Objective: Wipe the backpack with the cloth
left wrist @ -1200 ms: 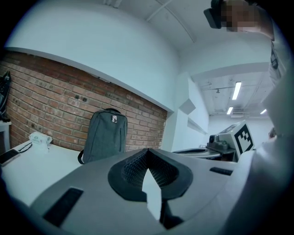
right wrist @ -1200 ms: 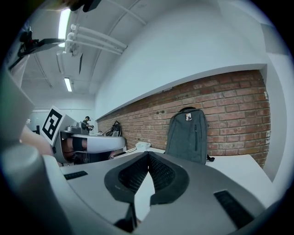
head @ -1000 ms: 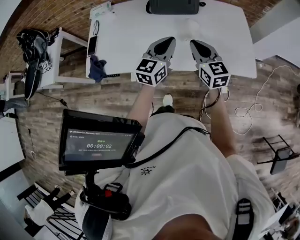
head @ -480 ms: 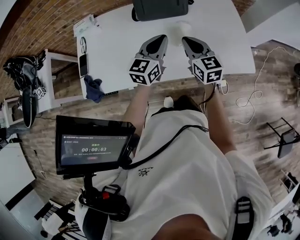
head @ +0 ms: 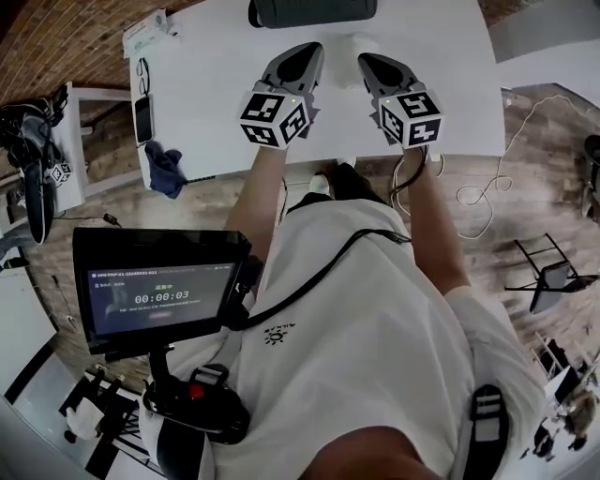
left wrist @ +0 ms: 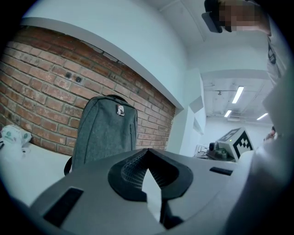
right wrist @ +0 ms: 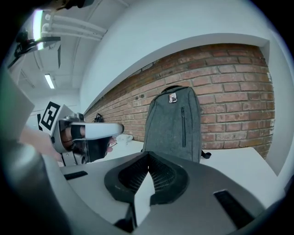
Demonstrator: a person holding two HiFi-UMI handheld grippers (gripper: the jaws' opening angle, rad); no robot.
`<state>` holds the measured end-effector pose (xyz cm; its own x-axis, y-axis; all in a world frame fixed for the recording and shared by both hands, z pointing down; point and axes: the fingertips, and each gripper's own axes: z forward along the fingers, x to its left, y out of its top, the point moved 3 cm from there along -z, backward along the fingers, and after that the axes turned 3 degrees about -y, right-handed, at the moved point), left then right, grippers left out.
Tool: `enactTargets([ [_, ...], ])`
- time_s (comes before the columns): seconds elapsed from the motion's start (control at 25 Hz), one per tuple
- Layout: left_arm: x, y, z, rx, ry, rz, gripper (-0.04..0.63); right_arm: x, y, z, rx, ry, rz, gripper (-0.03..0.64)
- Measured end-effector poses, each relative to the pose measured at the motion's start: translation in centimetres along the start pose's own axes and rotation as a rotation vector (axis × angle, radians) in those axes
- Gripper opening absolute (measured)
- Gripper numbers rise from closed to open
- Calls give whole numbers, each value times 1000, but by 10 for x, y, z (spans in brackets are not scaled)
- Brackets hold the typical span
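Note:
A grey backpack [head: 312, 11] stands upright at the far edge of the white table [head: 216, 84], against a brick wall; it also shows in the left gripper view [left wrist: 105, 133] and the right gripper view [right wrist: 173, 124]. A pale cloth [head: 348, 47], hard to tell from the tabletop, lies just in front of it. My left gripper [head: 305, 52] and right gripper [head: 368, 61] hover side by side over the table, short of the backpack, either side of the cloth. The left gripper's jaws [left wrist: 147, 151] meet at the tip, empty. So do the right gripper's [right wrist: 148, 153].
On the table's left part lie glasses [head: 141, 67], a phone [head: 143, 117], a white packet [head: 145, 33] and a dark blue cloth [head: 166, 167] at the near corner. A side table with black gear [head: 37, 178] stands left. Cables [head: 478, 202] trail on the floor at right.
Both grippers have moved forward over the table toward the backpack, still side by side. Their jaws stay closed and nothing has been picked up.

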<state>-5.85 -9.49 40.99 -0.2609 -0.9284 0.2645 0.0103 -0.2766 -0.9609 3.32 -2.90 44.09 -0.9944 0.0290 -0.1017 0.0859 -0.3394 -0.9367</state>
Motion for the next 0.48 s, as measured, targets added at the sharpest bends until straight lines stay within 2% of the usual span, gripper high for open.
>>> enactTargets([
  [0.24, 20, 0, 26, -3, 77, -3, 0, -31, -16, 27, 57, 43, -5, 3],
  [0.48, 24, -5, 19, 10, 113, -17, 0, -31, -31, 37, 109, 49, -17, 3],
])
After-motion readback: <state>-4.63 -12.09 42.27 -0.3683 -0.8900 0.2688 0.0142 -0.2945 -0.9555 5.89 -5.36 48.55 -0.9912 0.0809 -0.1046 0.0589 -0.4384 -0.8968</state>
